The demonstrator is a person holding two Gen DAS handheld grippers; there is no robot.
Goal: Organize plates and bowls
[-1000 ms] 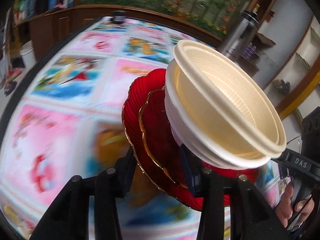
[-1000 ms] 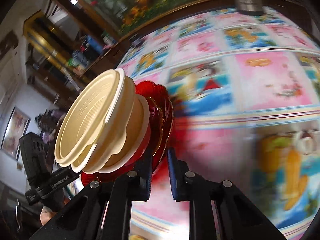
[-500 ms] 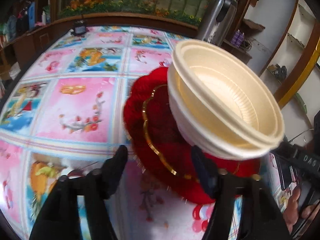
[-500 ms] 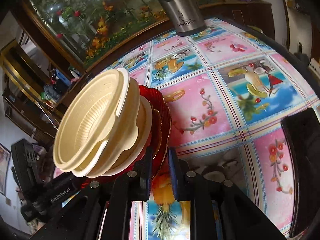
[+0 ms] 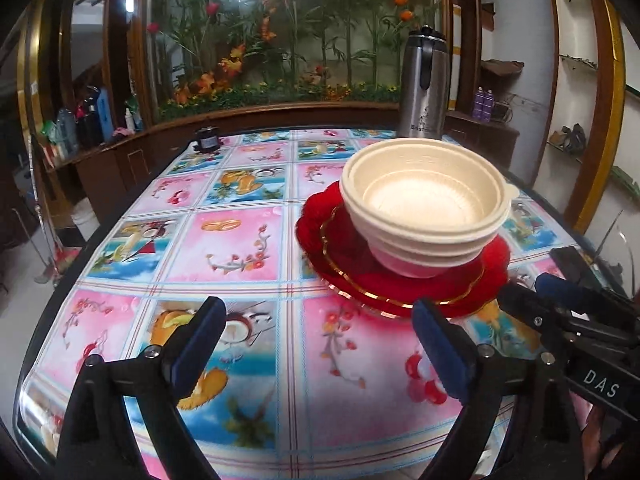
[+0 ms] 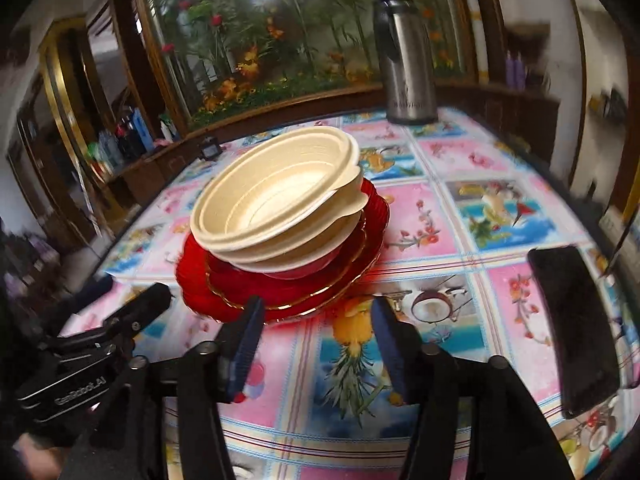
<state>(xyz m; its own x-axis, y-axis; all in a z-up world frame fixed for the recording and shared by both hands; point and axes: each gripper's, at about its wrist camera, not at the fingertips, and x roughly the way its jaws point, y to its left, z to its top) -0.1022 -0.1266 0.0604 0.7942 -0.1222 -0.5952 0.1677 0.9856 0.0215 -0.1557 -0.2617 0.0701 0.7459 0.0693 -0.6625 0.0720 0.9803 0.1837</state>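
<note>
A stack of cream bowls (image 5: 424,204) sits on red gold-rimmed plates (image 5: 404,284), all resting on the patterned table. The same bowls (image 6: 276,200) and red plates (image 6: 288,284) show in the right wrist view. My left gripper (image 5: 320,344) is open and empty, just in front of the stack's left side. My right gripper (image 6: 316,340) is open and empty, just in front of the plates' near rim. The right gripper also shows in the left wrist view (image 5: 560,312), and the left gripper in the right wrist view (image 6: 132,316).
A steel thermos jug (image 5: 424,88) stands at the table's far edge behind the stack. A black phone (image 6: 572,328) lies on the table at the right. A small dark object (image 5: 207,140) sits at the far left edge. A planter wall runs behind the table.
Both grippers held the stack tilted in the air; it now rests flat on the table, and both grippers have opened and drawn back from it.
</note>
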